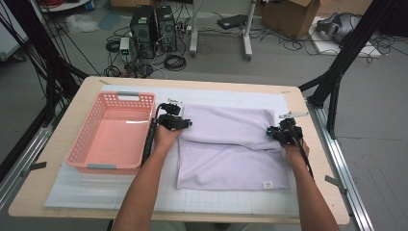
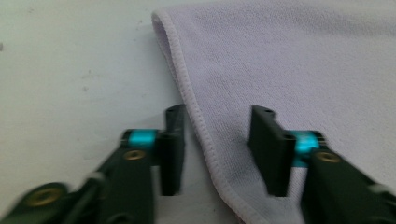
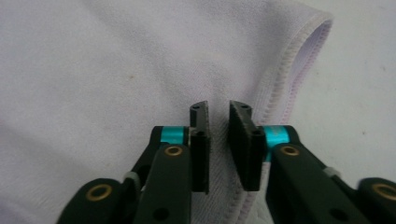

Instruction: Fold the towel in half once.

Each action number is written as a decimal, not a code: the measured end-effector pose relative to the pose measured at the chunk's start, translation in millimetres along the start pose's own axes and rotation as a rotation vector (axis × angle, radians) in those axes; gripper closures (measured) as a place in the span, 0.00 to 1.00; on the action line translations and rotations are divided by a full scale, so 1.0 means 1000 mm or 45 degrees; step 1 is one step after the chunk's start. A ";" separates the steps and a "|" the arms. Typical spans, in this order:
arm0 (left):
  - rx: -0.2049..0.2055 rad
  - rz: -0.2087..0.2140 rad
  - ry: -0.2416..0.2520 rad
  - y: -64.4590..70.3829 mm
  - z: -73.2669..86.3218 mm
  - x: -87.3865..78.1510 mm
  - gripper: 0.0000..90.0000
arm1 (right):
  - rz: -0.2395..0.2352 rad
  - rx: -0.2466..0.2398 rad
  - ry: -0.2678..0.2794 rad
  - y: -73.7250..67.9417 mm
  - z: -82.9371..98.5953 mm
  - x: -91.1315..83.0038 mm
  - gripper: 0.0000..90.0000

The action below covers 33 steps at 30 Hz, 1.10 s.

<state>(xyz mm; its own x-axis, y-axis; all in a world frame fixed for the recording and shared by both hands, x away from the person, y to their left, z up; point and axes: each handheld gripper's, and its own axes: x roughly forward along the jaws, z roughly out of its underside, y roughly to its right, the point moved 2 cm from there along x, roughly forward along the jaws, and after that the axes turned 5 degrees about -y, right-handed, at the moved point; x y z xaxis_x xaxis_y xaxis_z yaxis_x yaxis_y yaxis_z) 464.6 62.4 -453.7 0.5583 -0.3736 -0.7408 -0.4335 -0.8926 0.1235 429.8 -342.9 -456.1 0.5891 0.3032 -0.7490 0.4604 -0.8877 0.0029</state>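
Nearest to us, our forearms come up from the table's front edge onto the white mat (image 1: 120,192). On it lies the lilac towel (image 1: 231,149), folded over on itself, its small label at the near right corner.

Our left gripper (image 1: 174,121) sits at the towel's left edge. In the left gripper view (image 2: 215,144) its jaws stand wide apart, one on the mat, the other over the cloth, with the stitched hem (image 2: 196,126) running between them, unpinched.

Our right gripper (image 1: 285,132) sits at the towel's right edge. In the right gripper view (image 3: 218,144) the jaws are narrow, a slim gap left, over the towel just inside its hem; whether they nip any cloth we cannot quite tell.

Left of the towel stands the pink basket (image 1: 86,144). Beyond the table, cables and computer towers (image 1: 154,26) sit on the floor.
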 end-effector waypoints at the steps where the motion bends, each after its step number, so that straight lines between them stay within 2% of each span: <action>1: 0.006 0.001 0.003 0.001 0.000 0.000 0.80 | -0.005 0.000 0.001 0.000 0.000 0.000 0.95; 2: 0.022 -0.010 0.010 0.003 0.000 0.000 0.89 | -0.004 -0.003 0.003 0.000 0.000 0.000 0.96; 3: 0.039 -0.028 0.017 0.004 -0.001 -0.001 0.93 | -0.011 0.008 0.000 0.000 0.000 0.000 0.97; 5: 0.031 -0.037 0.046 0.004 -0.003 -0.003 0.94 | -0.020 0.019 0.014 0.002 0.000 -0.001 0.98; 8: 0.002 -0.036 0.117 0.001 -0.007 -0.008 0.95 | -0.047 0.057 0.072 0.004 -0.002 -0.005 0.98; 11: -0.058 -0.032 0.186 -0.002 -0.010 -0.011 0.96 | -0.050 0.089 0.156 0.009 -0.005 -0.007 0.98; 14: -0.097 -0.044 0.239 -0.005 -0.015 -0.012 0.96 | -0.052 0.120 0.156 0.013 -0.013 -0.005 0.98; 15: -0.097 -0.056 0.243 -0.006 -0.018 -0.012 0.96 | -0.033 0.124 0.193 0.014 -0.018 -0.006 0.98; 18: -0.098 -0.078 0.285 -0.007 -0.031 -0.014 0.96 | -0.008 0.143 0.207 0.017 -0.029 -0.004 0.98; 21: -0.114 -0.095 0.286 -0.010 -0.040 -0.008 0.96 | 0.020 0.172 0.211 0.021 -0.039 0.002 0.98; 24: -0.142 -0.107 0.352 -0.011 -0.044 -0.006 0.96 | 0.063 0.187 0.269 0.023 -0.050 0.002 0.98; 25: -0.146 -0.109 0.357 -0.010 -0.044 -0.005 0.94 | 0.080 0.201 0.298 0.023 -0.053 0.002 0.98; 26: -0.146 -0.117 0.343 -0.009 -0.044 -0.004 0.86 | 0.098 0.203 0.301 0.023 -0.055 0.002 0.96; 27: -0.160 -0.106 0.319 -0.007 -0.043 -0.004 0.71 | 0.110 0.200 0.288 0.023 -0.055 0.003 0.91; 28: -0.167 -0.090 0.294 -0.006 -0.042 -0.005 0.62 | 0.122 0.202 0.275 0.022 -0.055 0.004 0.81; 29: -0.159 -0.075 0.274 -0.004 -0.040 -0.007 0.59 | 0.130 0.217 0.267 0.023 -0.054 0.004 0.75; 30: -0.138 -0.065 0.253 -0.001 -0.039 -0.009 0.55 | 0.112 0.225 0.264 0.023 -0.052 0.003 0.74; 31: -0.116 -0.057 0.254 0.003 -0.037 -0.011 0.53 | 0.113 0.227 0.271 0.022 -0.050 0.000 0.73; 33: -0.110 -0.041 0.270 0.009 -0.030 -0.017 0.53 | 0.102 0.224 0.282 0.020 -0.045 -0.007 0.70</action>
<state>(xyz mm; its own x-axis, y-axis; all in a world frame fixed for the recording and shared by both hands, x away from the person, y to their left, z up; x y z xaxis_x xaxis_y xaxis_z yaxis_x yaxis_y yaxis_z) 472.9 53.0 -420.1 0.7110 -0.3811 -0.5909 -0.3562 -0.9198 0.1647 465.2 -347.0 -421.1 0.7585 0.2804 -0.5882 0.2955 -0.9525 -0.0731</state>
